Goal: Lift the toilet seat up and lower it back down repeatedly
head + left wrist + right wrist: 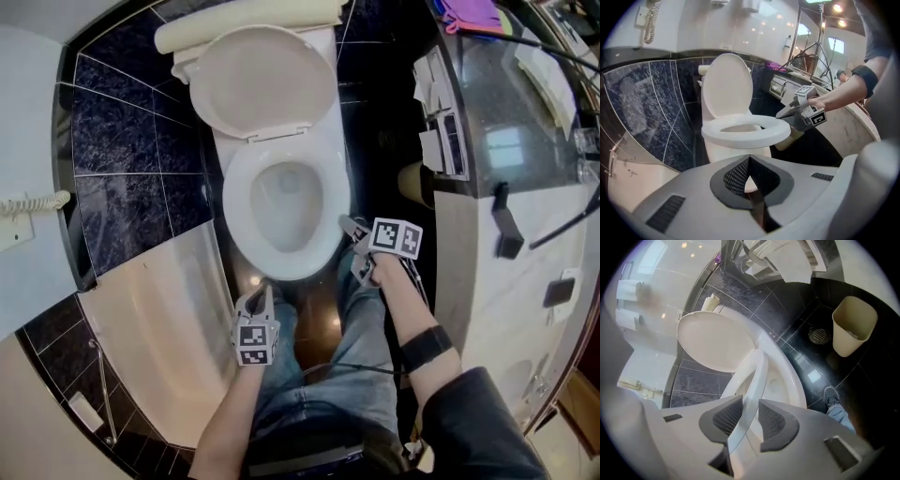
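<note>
Your right tool (746,411) pinches the partly lifted toilet seat (758,365); your left tool (749,177) is closed, empty; a slipping pinch could slam it.

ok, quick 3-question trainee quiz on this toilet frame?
1. True or false: the round white plastic toilet lid stands raised.
2. Whose jaws clamp the white oval toilet seat? A: left gripper. B: right gripper.
3. Fill in: the beige plastic waste bin stands on the dark tiled ____.
Key: 1 true; 2 B; 3 floor.
</note>
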